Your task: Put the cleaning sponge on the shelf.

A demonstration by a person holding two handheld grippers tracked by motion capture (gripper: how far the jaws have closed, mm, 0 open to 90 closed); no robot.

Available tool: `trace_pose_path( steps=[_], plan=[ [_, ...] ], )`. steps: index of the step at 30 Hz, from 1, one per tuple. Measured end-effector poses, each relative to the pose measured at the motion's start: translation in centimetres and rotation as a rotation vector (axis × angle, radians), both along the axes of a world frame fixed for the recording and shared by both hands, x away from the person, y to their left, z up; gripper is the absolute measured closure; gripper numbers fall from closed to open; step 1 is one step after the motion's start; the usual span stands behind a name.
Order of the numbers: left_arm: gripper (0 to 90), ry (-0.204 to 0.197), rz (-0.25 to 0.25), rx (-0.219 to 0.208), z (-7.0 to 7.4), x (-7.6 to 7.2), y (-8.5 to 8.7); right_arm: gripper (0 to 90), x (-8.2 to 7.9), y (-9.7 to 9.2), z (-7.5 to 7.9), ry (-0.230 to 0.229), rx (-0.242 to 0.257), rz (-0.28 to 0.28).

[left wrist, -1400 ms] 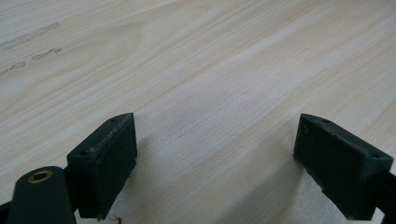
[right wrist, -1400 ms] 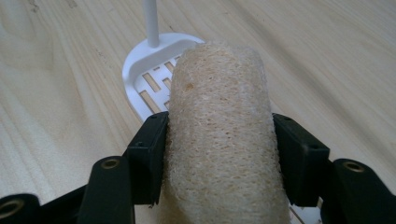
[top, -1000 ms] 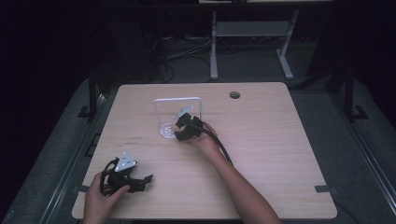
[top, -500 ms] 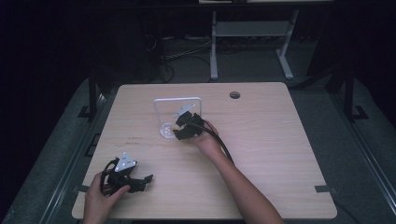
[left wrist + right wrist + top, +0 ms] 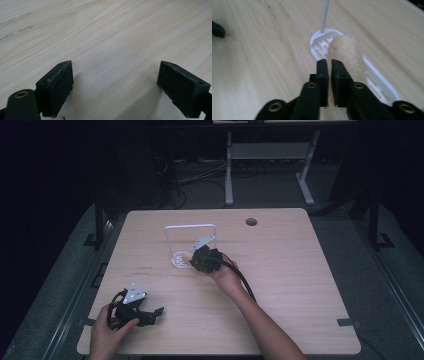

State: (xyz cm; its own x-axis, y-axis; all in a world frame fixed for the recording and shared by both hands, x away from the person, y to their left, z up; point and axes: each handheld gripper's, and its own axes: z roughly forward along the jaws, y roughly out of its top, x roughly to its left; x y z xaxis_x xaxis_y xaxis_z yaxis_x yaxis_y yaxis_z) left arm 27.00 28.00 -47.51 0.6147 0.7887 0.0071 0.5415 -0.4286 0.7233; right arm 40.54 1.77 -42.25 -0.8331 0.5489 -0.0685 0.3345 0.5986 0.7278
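Observation:
A white wire stand [image 5: 190,226] rises from a slotted white base [image 5: 177,259] at the middle of the wooden table [image 5: 290,270]. A beige fuzzy object [image 5: 347,52] lies on that base [image 5: 322,41], just beyond my right gripper [image 5: 329,61]. The right gripper [image 5: 195,260] hangs over the base. Its jaws have just been closing and now stand shut, and I see nothing between the pads. My left gripper [image 5: 150,312] rests near the front left corner. Its jaws [image 5: 117,75] are wide open over bare wood.
A round cable hole [image 5: 251,221] sits near the table's far edge. A thin white rod [image 5: 325,15] of the stand rises right behind the beige object. Dark floor, cables and a white frame [image 5: 270,155] lie beyond the table.
The right hand has shifted slightly beside the stand. The left hand and its gripper have stayed in place.

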Motion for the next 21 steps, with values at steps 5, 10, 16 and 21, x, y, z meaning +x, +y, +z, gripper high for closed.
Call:
trace_pose_path(
  steps=[5, 10, 16, 21],
  plan=[
    [12.9, 0.000, 0.000, -0.001, 0.0, 0.0, 0.0, 89.6, -0.5, 0.1, -0.8, 0.031, -0.014, 0.014],
    [12.9, 0.002, -0.002, 0.002, 0.0, 0.0, 0.0, 89.6, -0.4, 0.2, -1.7, 0.051, -0.034, 0.014],
    [12.9, 0.001, -0.001, 0.002, 0.0, 0.0, 0.0, 89.5, 0.0, 0.0, -2.6, 0.071, -0.055, -0.002],
    [12.9, 0.002, 0.000, 0.002, 0.0, 0.0, 0.0, 89.6, 0.3, -0.5, -3.1, 0.069, -0.071, -0.028]
  ],
)
